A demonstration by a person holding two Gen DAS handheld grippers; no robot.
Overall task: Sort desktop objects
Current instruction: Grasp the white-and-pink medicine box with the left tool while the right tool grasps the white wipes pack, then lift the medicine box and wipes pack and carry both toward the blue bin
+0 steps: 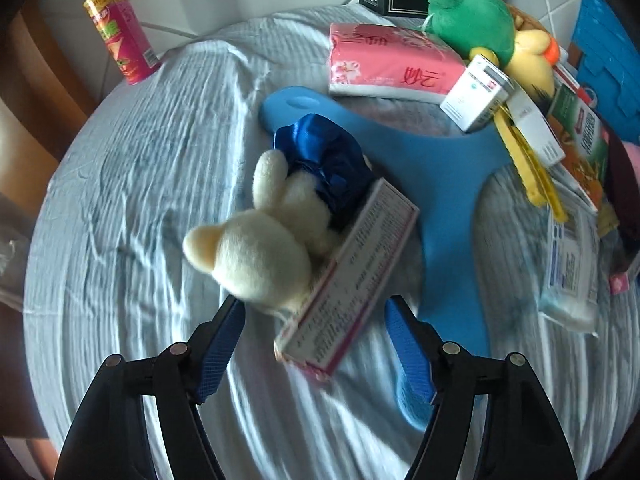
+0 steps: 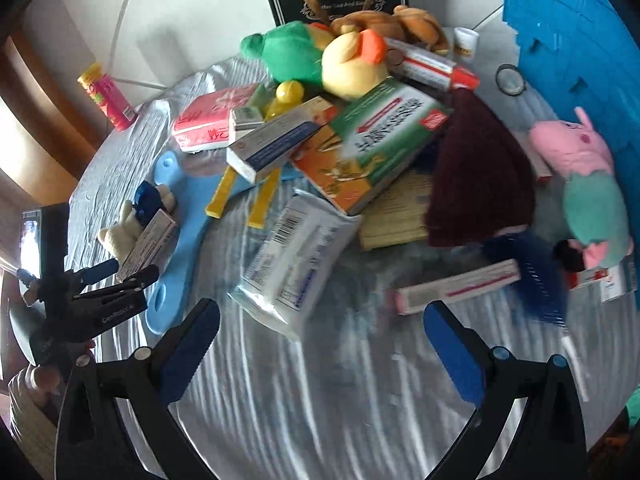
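Right, going L to R. Far L on the ribbed grey cloth [image 1: 132,184] stands a pink snack tube [image 1: 120,32], upright, well apart from the rest. Next, my left gripper [image 1: 314,344]: jaws apart, nothing clamped, with a pink-edged carton [image 1: 352,276] lying between the blue pads [image 1: 412,356], not pressed yet. That carton leans on a cream plush bear [image 1: 256,248] with a blue satin bow [image 1: 320,152], both beside a blue plastic board [image 1: 440,184].

Handling, my guess: carton is light, stiff card w/ flat faces, so take it across the short width, mid-length; squeeze too hard and it dents. Bear is soft and fuzzy, will squash and may drag along w/ the carton.

Further R, my right gripper [image 2: 320,344] is spread wide over bare cloth, holding nothing. Just ahead of it: a crinkly white packet [image 2: 296,260], slippery-looking film, and a long pink-striped box [image 2: 456,286]. Behind, a heap of cartons and plush; a pink pig toy [image 2: 580,168] far R.
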